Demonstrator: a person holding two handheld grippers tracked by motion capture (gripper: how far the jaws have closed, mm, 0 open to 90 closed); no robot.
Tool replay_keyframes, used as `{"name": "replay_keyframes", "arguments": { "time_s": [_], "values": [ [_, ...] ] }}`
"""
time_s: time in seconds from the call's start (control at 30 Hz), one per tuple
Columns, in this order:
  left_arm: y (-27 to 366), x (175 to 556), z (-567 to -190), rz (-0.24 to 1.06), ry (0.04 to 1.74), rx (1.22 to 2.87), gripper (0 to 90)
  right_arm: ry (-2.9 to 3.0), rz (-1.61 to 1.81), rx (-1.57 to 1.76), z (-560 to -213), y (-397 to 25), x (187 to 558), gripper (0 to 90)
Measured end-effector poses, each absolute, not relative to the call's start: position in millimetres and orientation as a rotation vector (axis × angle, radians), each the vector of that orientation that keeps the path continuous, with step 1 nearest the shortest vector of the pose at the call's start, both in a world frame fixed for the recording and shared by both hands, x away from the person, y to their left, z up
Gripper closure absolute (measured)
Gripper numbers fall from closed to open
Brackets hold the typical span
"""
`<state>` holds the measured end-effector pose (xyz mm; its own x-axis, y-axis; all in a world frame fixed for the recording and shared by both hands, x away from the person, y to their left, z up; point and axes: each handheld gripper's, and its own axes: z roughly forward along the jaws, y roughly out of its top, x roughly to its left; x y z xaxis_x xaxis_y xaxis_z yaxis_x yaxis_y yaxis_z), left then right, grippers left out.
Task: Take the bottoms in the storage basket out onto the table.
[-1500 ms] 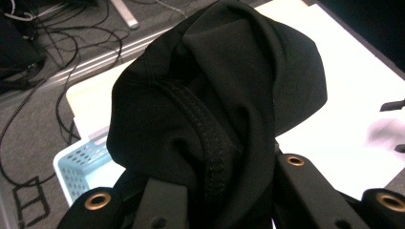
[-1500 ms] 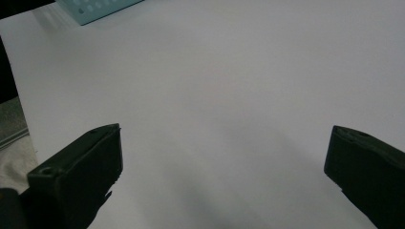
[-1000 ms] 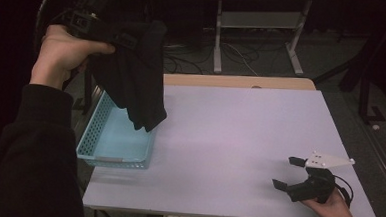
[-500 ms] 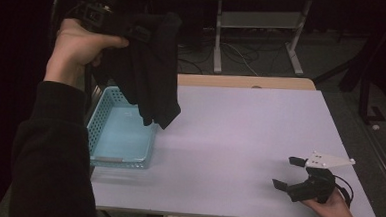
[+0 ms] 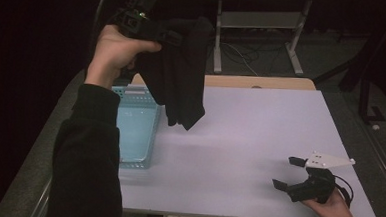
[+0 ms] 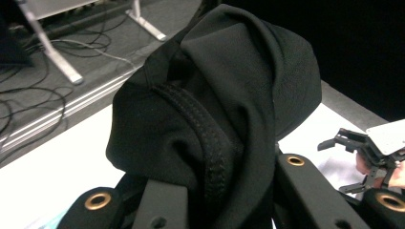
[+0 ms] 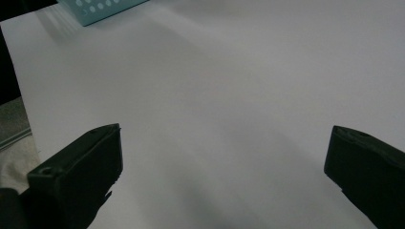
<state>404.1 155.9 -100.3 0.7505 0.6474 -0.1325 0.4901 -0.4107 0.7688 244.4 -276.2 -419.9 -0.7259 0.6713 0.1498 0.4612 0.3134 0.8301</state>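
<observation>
A black garment [image 5: 180,80] is clamped in the raised left gripper [image 5: 135,18] and has been carried rightward, away from the turquoise basket [image 5: 136,130]. The right gripper [image 5: 290,174] rests wide open on the white table [image 5: 250,131]. A dark room surrounds it.

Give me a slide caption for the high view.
Left tool lifts a black cloth above the table; right tool rests open.
</observation>
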Motion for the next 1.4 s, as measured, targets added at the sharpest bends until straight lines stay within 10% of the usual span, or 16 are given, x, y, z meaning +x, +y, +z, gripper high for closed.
{"name": "replay_keyframes", "arguments": {
  "time_s": [1.4],
  "values": [
    [90.8, 441.0, -203.9, 0.026, 0.797, 2.114, 74.2, 2.366, 1.373, 1.022, -420.2, -276.3, 244.2, 0.0]
  ]
}}
